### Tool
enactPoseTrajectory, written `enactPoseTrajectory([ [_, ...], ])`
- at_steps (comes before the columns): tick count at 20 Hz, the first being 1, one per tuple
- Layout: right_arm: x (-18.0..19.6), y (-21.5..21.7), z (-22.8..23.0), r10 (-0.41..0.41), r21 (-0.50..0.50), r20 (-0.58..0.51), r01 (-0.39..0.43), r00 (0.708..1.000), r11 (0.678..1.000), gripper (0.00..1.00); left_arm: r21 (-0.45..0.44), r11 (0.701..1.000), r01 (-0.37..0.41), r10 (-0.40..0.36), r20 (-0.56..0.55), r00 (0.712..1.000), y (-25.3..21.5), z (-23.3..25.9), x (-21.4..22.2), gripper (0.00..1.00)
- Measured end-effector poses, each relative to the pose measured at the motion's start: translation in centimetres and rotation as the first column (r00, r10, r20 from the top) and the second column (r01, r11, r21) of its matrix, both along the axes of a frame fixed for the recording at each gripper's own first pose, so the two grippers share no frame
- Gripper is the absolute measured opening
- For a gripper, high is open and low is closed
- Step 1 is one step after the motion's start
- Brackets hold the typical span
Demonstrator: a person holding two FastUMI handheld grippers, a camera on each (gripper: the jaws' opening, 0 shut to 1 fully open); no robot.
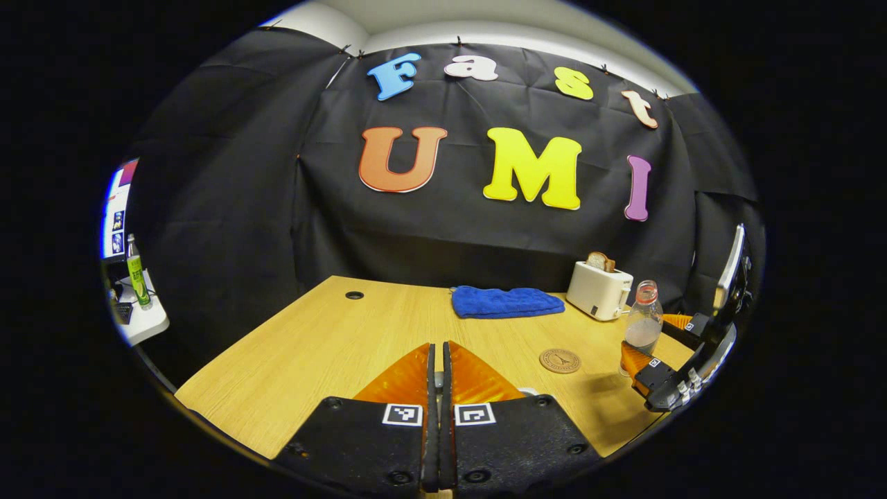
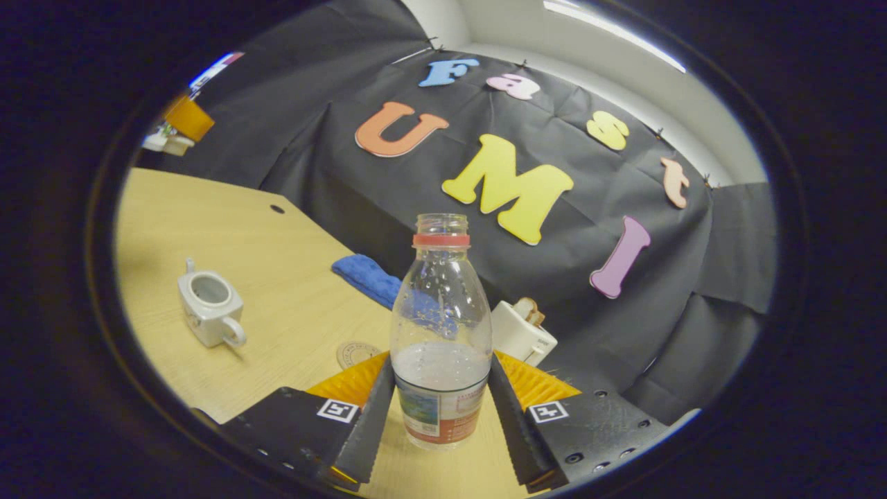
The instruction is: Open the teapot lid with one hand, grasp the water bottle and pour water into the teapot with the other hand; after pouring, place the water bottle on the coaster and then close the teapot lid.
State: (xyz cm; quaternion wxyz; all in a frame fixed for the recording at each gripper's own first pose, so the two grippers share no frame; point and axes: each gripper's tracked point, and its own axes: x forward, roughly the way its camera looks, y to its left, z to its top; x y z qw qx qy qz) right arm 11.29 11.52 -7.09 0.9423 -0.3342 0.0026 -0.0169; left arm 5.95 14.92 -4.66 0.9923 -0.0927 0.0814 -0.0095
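Observation:
The clear water bottle (image 2: pixel 441 326) has no cap, a red neck ring and water about a third of the way up. It stands upright between the fingers of my right gripper (image 2: pixel 441 374), which press on its label from both sides. From the left gripper view the bottle (image 1: pixel 643 320) and the right gripper (image 1: pixel 651 343) are at the table's right edge. The white teapot (image 2: pixel 210 308) sits on the table to the left with its top uncovered. My left gripper (image 1: pixel 438 350) is shut on a small grey piece, apparently the lid's knob. The round coaster (image 1: pixel 560 360) lies left of the bottle.
A blue towel (image 1: pixel 506 303) lies at the back of the wooden table (image 1: pixel 312 360). A white toaster (image 1: pixel 599 290) with bread in it stands behind the bottle. Off the table's left side is a small shelf with a green bottle (image 1: pixel 137 274).

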Motion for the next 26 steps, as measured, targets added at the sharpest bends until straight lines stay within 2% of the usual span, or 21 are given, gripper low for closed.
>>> enactPoseTrajectory([
  [2, 0.2, 0.2, -0.1, -0.035, -0.06, 0.011, 0.036, 0.999, 0.998, 0.75, 0.01, 0.999, -0.03, 0.03, 0.004, 1.0, 1.5, 0.1, -0.2, 0.03],
  [5, 0.9, 1.3, -1.1, -0.055, -0.162, -0.002, 0.054, 0.998, 0.985, 0.75, -0.016, 0.999, -0.034, 0.034, -0.005, 0.999, 2.2, 0.0, -0.4, 0.03],
  [9, 1.2, 2.7, -1.4, -0.061, -0.33, 0.032, 0.068, 0.998, 0.942, 0.75, 0.005, 0.999, -0.049, 0.049, -0.013, 0.999, 3.0, -0.3, -0.4, 0.03],
  [14, 0.8, 4.2, -2.0, -0.014, -0.544, 0.062, 0.046, 0.998, 0.838, 0.75, 0.016, 0.999, -0.05, 0.05, -0.023, 0.998, 3.5, -0.5, -0.6, 0.03],
  [20, 0.8, 5.6, -2.7, 0.035, -0.707, 0.083, 0.034, 0.996, 0.706, 0.75, 0.051, 0.998, -0.046, 0.048, -0.041, 0.998, 3.3, -1.0, -0.4, 0.03],
  [24, 0.8, 6.1, -2.1, 0.071, -0.805, 0.139, 0.07, 0.988, 0.588, 0.74, 0.065, 0.997, -0.042, 0.045, -0.04, 0.998, 3.3, -0.9, -0.5, 0.03],
  [26, 0.4, 6.3, -1.9, 0.089, -0.833, 0.146, 0.073, 0.985, 0.549, 0.76, 0.066, 0.997, -0.042, 0.045, -0.04, 0.998, 3.4, -1.0, -0.6, 0.03],
])
